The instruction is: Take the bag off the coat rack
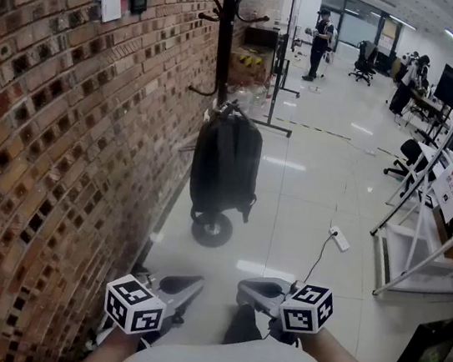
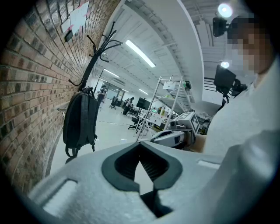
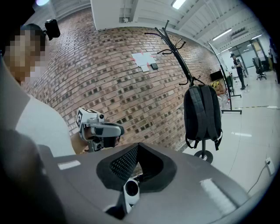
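Ahead of me the glossy pale floor (image 1: 317, 198) carried the coat rack's round base (image 1: 211, 230) and a white power strip (image 1: 339, 238), well apart.

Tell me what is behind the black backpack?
The coat rack's pole rises above the backpack, and its round base shows below. The pole's middle stretch cannot be seen, because the backpack covers it.

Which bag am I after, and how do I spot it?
Follow the brick wall to the black coat rack beside it. The backpack hangs from a lower hook, above the round base. It is the only bag there, all black, straps dangling.
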Action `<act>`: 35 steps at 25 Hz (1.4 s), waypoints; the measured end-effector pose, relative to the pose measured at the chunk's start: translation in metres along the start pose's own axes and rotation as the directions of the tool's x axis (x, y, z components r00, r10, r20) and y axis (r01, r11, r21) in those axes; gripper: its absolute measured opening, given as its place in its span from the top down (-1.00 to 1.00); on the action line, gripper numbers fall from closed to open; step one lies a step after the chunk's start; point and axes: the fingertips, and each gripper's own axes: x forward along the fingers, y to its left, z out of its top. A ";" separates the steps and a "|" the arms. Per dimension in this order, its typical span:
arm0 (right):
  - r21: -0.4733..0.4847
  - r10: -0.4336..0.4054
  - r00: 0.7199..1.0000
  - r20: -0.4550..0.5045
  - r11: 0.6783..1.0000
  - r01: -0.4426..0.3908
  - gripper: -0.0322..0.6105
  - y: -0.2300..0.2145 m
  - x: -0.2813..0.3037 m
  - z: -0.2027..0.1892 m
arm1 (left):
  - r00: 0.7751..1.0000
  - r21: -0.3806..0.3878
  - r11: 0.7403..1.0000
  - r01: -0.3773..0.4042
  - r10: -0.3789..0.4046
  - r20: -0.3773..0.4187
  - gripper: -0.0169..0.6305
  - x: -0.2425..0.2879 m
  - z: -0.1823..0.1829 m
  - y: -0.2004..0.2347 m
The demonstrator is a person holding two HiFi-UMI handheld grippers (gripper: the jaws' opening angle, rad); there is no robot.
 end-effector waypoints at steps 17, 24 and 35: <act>0.071 0.004 1.000 0.017 0.997 -0.005 0.90 -0.244 0.038 0.115 | 1.000 -0.060 0.998 -0.012 0.012 -0.011 0.94 0.170 0.094 0.157; 0.031 0.061 0.998 0.002 0.998 -0.061 0.90 -0.323 0.057 0.188 | 0.993 -0.061 0.992 -0.114 0.115 0.027 0.94 0.215 0.163 0.227; 0.018 0.059 0.998 0.010 0.998 -0.060 0.82 -0.359 0.076 0.203 | 0.970 -0.076 0.970 -0.232 0.236 0.061 0.94 0.207 0.168 0.273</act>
